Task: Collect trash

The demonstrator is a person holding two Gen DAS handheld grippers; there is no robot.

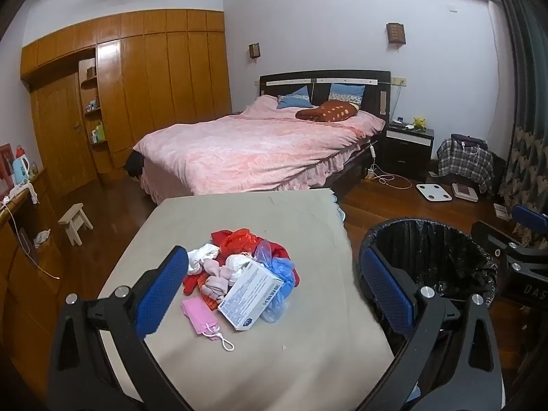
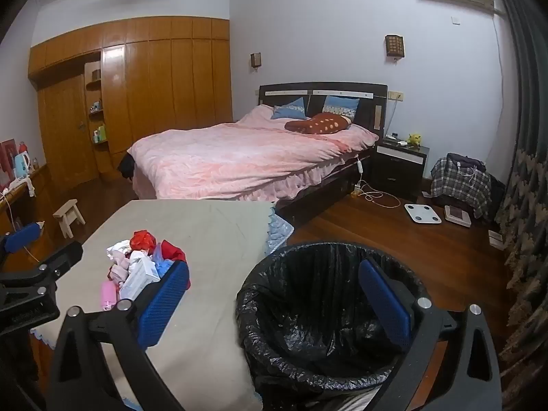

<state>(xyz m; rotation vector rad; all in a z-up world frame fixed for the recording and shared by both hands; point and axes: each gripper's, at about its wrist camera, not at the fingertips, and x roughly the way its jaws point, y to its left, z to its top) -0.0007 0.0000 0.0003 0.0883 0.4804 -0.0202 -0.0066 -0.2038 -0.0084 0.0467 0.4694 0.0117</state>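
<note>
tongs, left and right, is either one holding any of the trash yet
Nothing is held. The left tongs stand open above the trash pile; the right tongs stand open over the bin, touching nothing.

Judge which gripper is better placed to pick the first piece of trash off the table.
Left. The open left gripper frames the trash pile, while the open right gripper faces the bin.

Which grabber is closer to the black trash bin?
Right. The right gripper hangs open just above the trash bin, one finger over its mouth. The left gripper is open over the table's pile of trash, beside the bin.
</note>
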